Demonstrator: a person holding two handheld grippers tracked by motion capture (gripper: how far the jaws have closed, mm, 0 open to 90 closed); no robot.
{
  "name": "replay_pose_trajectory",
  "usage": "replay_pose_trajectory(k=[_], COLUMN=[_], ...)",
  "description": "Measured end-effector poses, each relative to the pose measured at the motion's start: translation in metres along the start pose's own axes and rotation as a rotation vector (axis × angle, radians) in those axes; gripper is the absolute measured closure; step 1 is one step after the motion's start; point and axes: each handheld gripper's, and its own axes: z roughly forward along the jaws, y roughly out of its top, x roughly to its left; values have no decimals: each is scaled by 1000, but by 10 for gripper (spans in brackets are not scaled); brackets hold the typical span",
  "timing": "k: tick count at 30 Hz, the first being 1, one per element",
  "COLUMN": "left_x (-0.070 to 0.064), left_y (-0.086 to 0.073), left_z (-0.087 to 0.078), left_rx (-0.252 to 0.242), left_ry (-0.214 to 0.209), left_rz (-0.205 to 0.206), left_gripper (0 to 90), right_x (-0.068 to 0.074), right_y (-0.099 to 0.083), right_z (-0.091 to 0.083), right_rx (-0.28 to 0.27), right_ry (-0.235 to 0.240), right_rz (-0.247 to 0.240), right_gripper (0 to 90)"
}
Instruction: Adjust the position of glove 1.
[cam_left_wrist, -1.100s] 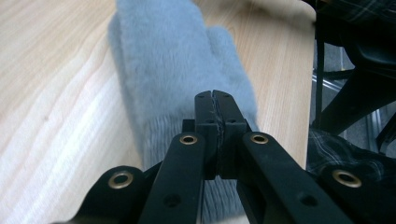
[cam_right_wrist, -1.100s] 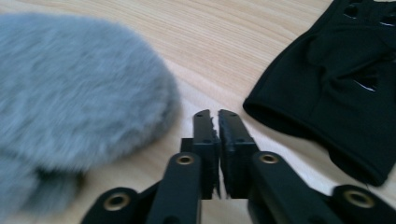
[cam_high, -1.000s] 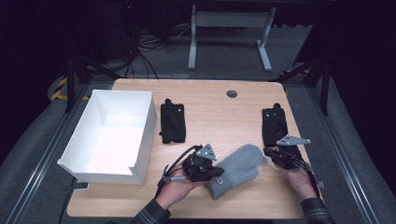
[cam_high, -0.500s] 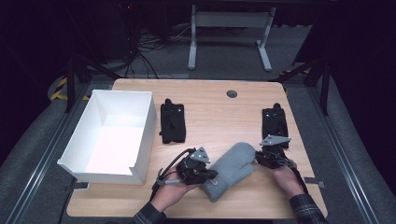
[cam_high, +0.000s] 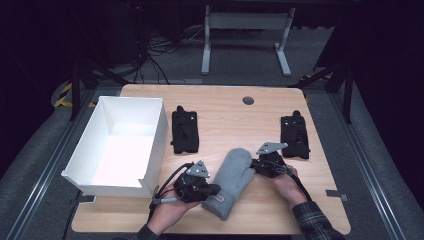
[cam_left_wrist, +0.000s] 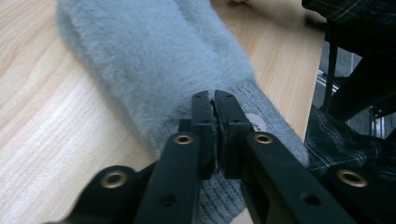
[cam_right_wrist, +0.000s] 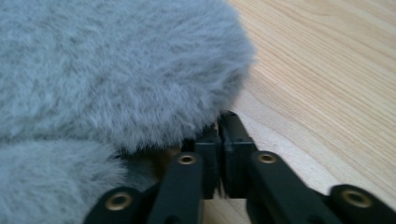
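— Pale wooden table (cam_high: 225, 120) carries everything. How do the claws stand?

— Left claw (cam_left_wrist: 214, 100) has its jaws pressed together over the ribbed cuff of the fluffy grey mitten (cam_high: 231, 176). Right claw (cam_right_wrist: 223, 122) has its jaws together at the mitten's furry edge.

— And farther out?

— Mitten lies between both hands near the front edge; two black holders (cam_high: 184, 129) rest behind, an open white box (cam_high: 153, 131) at left.

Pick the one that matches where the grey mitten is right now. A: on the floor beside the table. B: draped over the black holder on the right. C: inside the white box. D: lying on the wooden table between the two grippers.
D: the grey mitten lies on the table, with the left gripper at its cuff end and the right gripper at its fluffy end.
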Motion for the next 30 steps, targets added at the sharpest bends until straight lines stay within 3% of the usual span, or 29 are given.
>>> replay_pose_trajectory(k=[4, 7, 13, 19, 22, 30], left_x=[9, 19, 34, 43, 45, 48], left_y=[9, 19, 32, 39, 39, 35], left_z=[-1, 4, 20, 34, 43, 58], left_rx=[-24, -14, 6, 6, 38, 79], left_ry=[33, 58, 64, 72, 81, 74], left_rz=[-26, -55, -66, -80, -79, -84], left_gripper=[654, 504, 319, 202, 157, 142], right_x=[-7, -12, -22, -31, -32, -31], right_y=[-3, -8, -20, -39, -47, -59], right_z=[-8, -12, -25, -42, -49, -55], right_rx=[-18, -22, -24, -21, -31, -38], right_ry=[-38, -63, -92, -92, -95, -81], right_rz=[28, 48, 59, 83, 90, 85], right_gripper=[597, 488, 386, 330, 315, 277])
